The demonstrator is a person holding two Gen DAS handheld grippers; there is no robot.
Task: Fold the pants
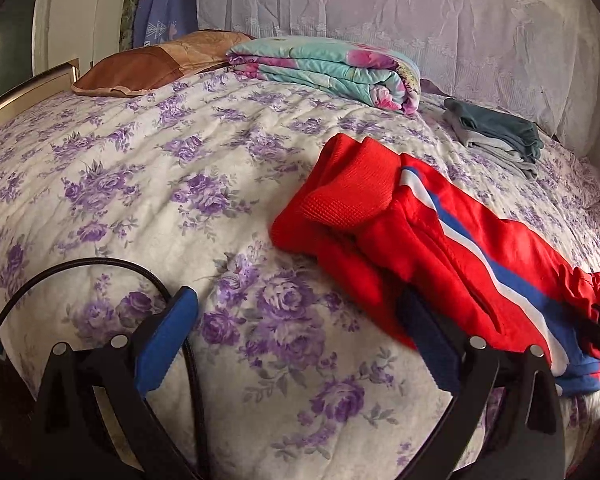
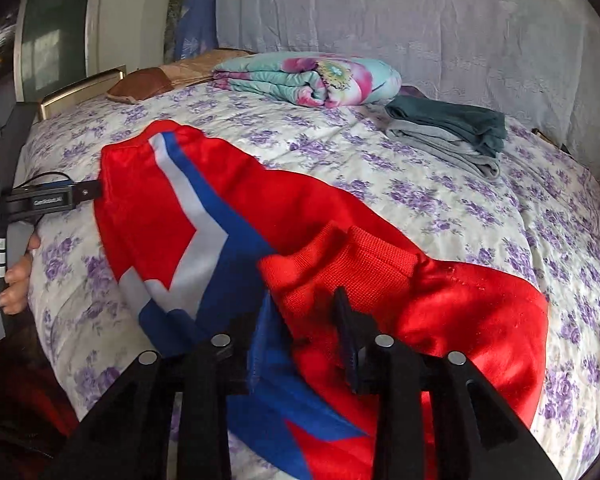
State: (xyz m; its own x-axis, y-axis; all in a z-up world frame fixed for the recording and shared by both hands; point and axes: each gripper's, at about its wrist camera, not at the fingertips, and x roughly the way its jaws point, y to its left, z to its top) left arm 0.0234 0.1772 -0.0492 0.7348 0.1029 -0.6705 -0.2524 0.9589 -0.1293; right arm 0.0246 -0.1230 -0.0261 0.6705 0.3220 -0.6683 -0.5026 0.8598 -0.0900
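Red pants [image 1: 440, 248] with a blue and white side stripe lie folded on the flowered bed cover [image 1: 180, 168], their ribbed cuffs laid on top. My left gripper [image 1: 296, 340] is open wide over the bare cover, and its right pad [image 1: 428, 340] touches the pants' near edge. In the right wrist view the pants [image 2: 220, 208] fill the foreground. My right gripper [image 2: 304, 336] is shut on a bunch of their red cloth just below the cuffs [image 2: 340, 256]. At the left edge a hand [image 2: 16, 276] holds the left gripper's handle, and that gripper's tips are hidden behind the pants.
A folded floral quilt [image 1: 324, 68] and a brown pillow [image 1: 140, 68] lie at the far side of the bed. A stack of folded grey and teal clothes [image 2: 452, 132] sits at the far right. A lace cloth [image 2: 420, 20] covers the wall behind. A black cable [image 1: 100, 264] loops beside the left gripper.
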